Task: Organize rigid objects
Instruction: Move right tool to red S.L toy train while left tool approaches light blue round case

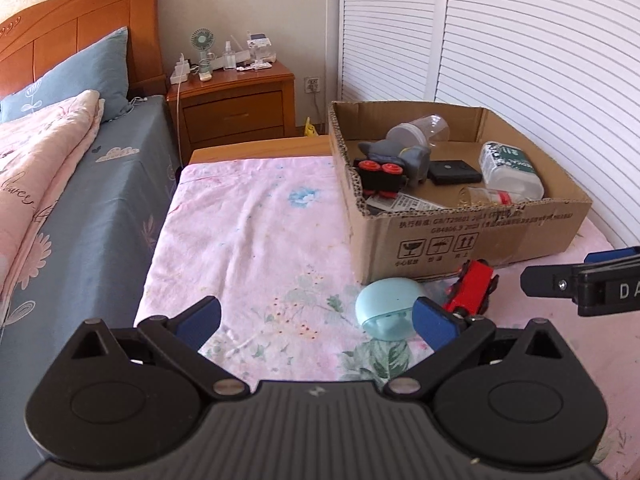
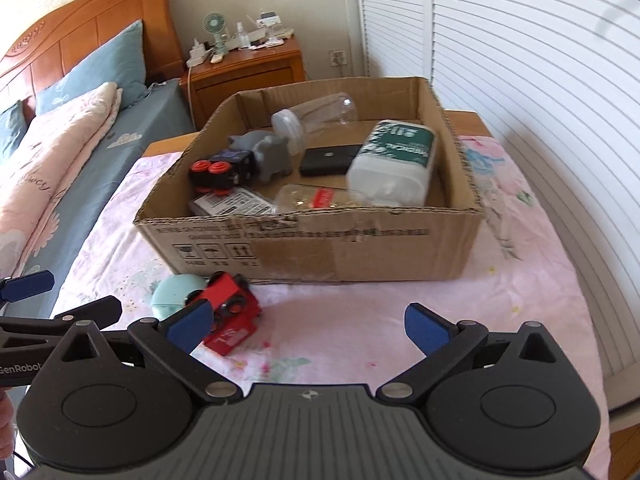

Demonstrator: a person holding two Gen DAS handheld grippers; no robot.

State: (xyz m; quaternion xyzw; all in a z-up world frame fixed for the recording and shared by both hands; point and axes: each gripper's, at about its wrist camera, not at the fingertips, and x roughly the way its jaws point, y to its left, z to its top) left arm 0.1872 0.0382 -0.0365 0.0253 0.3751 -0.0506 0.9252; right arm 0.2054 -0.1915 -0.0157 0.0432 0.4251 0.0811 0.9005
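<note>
Toys and bottles fill the cardboard box [image 2: 360, 248] on the pink flowery sheet [image 1: 256, 232]. Just in front of the box lie a red toy train [image 2: 230, 316] and a round light-blue case [image 1: 386, 308], side by side. Near the box's front, the left gripper [image 1: 316, 320] has its jaws spread wide with nothing between them. The right gripper [image 2: 306, 328] is spread wide too, holding nothing.

Both wrist views tilt down, close — sharing the cardboard box [image 1: 460, 236].
</note>
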